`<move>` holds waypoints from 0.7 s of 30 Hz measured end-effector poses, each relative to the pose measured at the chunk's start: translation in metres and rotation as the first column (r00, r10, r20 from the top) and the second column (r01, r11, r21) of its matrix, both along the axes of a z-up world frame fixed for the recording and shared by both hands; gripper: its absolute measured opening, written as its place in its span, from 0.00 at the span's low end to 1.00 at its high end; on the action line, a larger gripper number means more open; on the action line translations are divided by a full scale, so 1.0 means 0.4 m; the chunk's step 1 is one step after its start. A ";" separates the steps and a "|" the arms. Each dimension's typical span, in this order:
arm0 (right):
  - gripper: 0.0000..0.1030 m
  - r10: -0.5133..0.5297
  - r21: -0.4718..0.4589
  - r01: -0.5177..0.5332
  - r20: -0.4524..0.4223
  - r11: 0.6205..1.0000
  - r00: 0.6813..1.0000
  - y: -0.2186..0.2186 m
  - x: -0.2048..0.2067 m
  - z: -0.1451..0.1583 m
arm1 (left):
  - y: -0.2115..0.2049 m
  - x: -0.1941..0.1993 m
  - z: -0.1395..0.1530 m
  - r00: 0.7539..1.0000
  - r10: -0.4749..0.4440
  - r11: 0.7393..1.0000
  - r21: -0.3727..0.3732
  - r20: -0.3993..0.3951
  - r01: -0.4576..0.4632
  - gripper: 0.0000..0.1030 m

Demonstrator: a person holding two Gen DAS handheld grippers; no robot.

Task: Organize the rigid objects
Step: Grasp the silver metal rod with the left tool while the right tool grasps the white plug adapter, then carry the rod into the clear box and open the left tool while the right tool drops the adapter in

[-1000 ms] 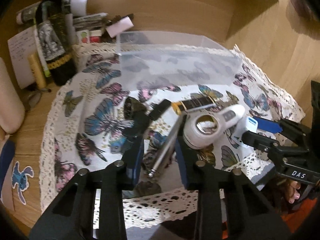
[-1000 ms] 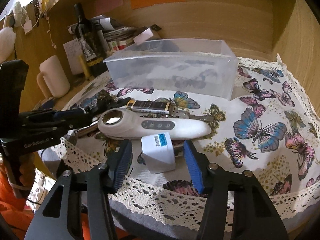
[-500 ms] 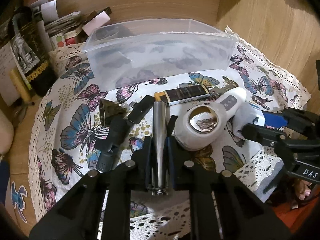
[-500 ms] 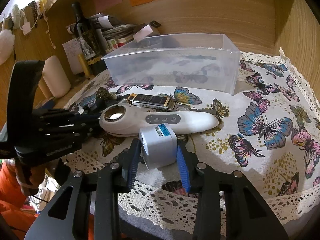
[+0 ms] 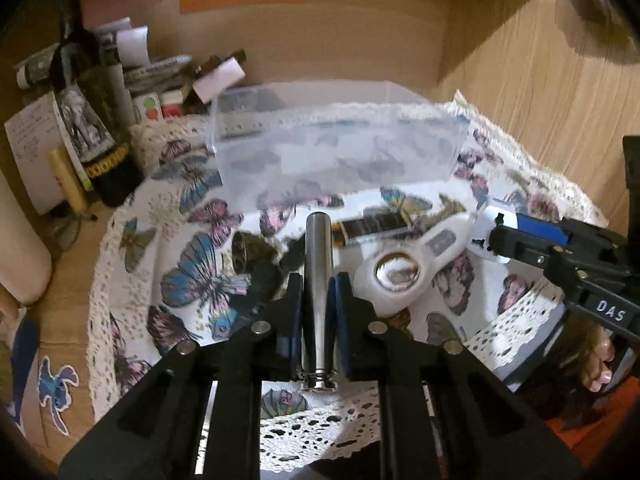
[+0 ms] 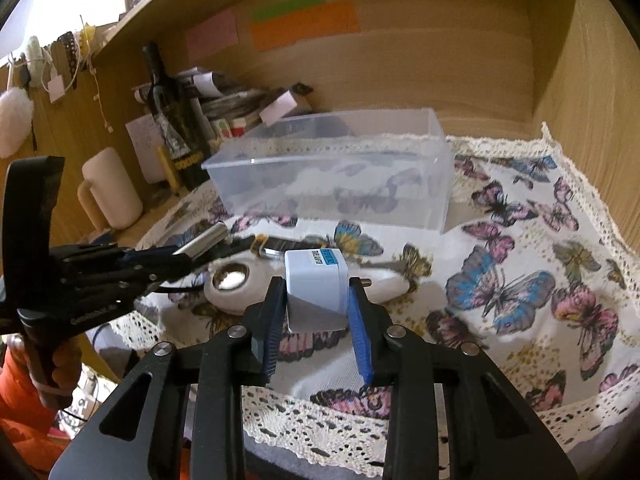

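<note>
1. The left gripper (image 5: pixel 316 300) clamps a steel tube (image 5: pixel 318 272) above the cloth's (image 6: pixel 520 320) near lace edge.
2. The right gripper's (image 6: pixel 316 312) jaws are closing on a white plug (image 6: pixel 316 288) with an unreadable blue label; the gripper's side reads "DAS".
3. Mid-cloth lies a white handheld device (image 5: pixel 404 268).
4. A clear bin (image 6: pixel 340 176) stands at the far edge.
5. Beyond, a bottle (image 6: pixel 172 116) and coloured notes (image 6: pixel 304 24) sit in a wooden alcove.
</note>
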State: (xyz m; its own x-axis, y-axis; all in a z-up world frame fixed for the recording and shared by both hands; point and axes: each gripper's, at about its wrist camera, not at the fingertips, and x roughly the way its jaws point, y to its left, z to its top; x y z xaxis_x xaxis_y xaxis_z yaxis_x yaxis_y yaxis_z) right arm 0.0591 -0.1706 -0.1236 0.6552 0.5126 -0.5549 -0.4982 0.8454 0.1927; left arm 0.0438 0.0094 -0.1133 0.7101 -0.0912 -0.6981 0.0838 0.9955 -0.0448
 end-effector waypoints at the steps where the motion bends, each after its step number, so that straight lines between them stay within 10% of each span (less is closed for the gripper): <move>1: 0.27 -0.006 0.003 0.006 0.009 1.000 1.000 -0.003 0.002 0.008 | 0.003 0.001 0.012 1.000 0.002 1.000 -0.005 0.011 -0.002 0.14; 21: 0.27 -0.069 0.052 0.060 0.193 0.997 0.979 -0.016 0.146 0.215 | 0.070 0.138 0.239 0.977 0.065 0.996 -0.074 0.203 -0.051 0.14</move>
